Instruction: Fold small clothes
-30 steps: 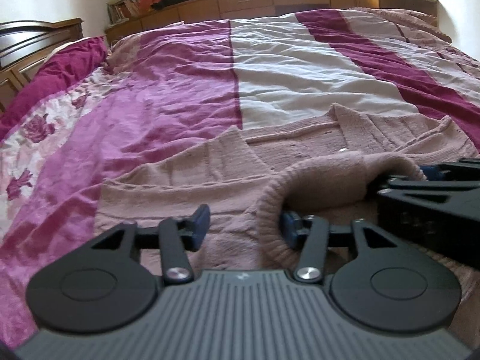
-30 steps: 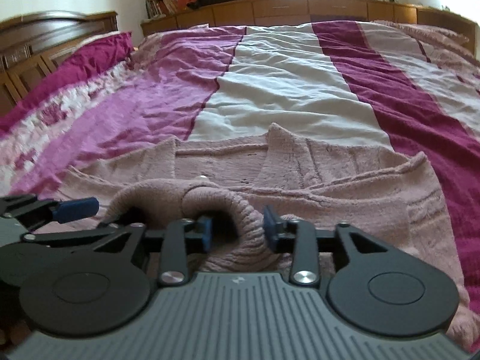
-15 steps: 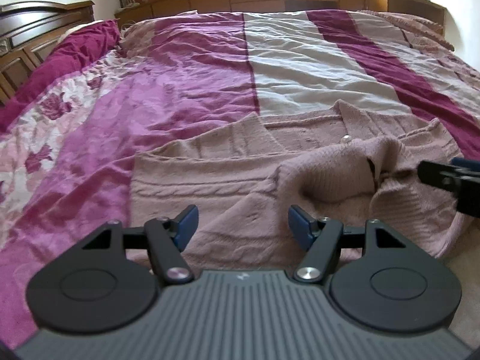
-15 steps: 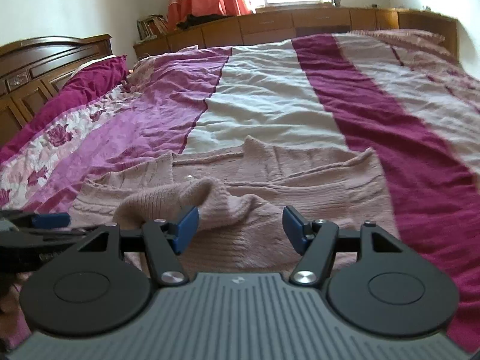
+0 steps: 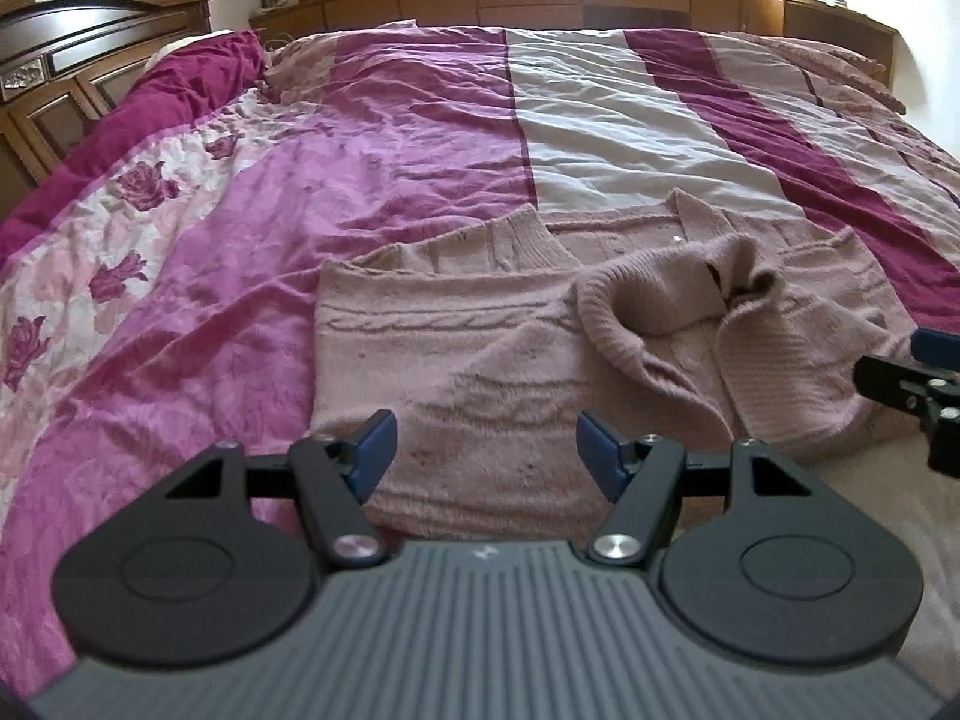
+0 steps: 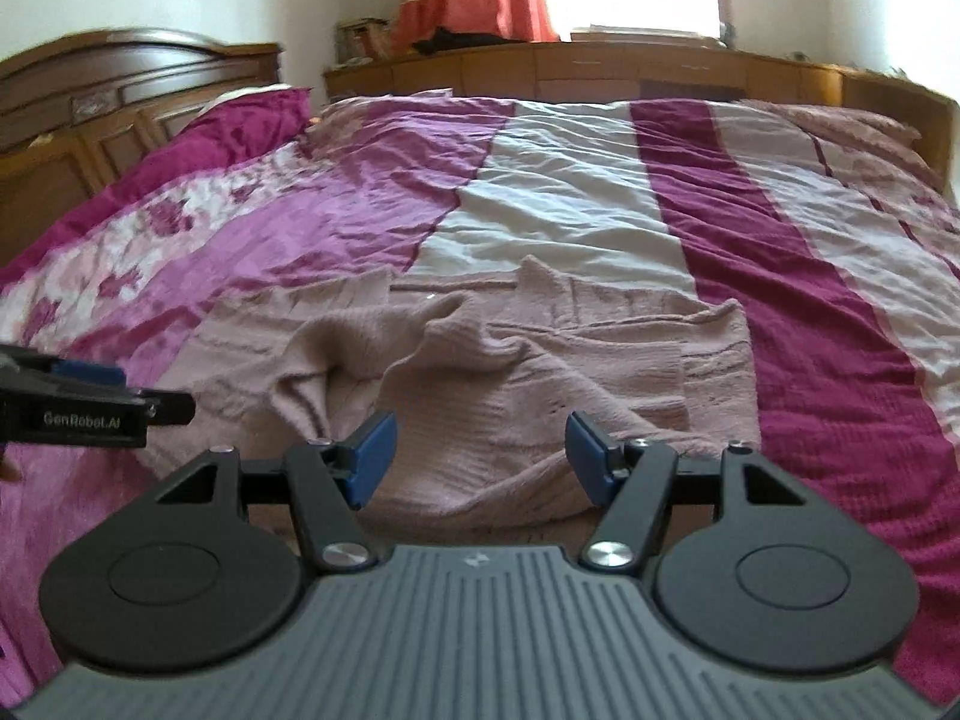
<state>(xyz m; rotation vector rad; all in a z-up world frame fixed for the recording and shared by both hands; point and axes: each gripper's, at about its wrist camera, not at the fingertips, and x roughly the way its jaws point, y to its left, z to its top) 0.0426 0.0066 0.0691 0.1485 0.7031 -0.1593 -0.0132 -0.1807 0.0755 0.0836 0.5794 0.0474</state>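
A dusty-pink knitted cardigan point(image 5: 468, 360) lies spread on the bed, with a sleeve point(image 5: 654, 300) folded loosely across its middle. It also shows in the right wrist view point(image 6: 540, 384), sleeve bunched at the centre. My left gripper point(image 5: 486, 450) is open and empty, above the cardigan's near left hem. My right gripper point(image 6: 480, 450) is open and empty, above the near hem on the right. Each gripper shows at the edge of the other's view: the right gripper point(image 5: 918, 384), the left gripper point(image 6: 90, 408).
The bed is covered by a striped quilt point(image 5: 420, 120) in magenta, cream and dark red, with a floral band at left. A wooden headboard point(image 5: 90, 60) stands at left. Low wooden cabinets point(image 5: 600, 0) and a curtained window run along the far wall.
Both grippers let go of the sleeve and opened wider. They pulled back and up from the cardigan. The sleeve dropped and now rests across the cardigan's middle.
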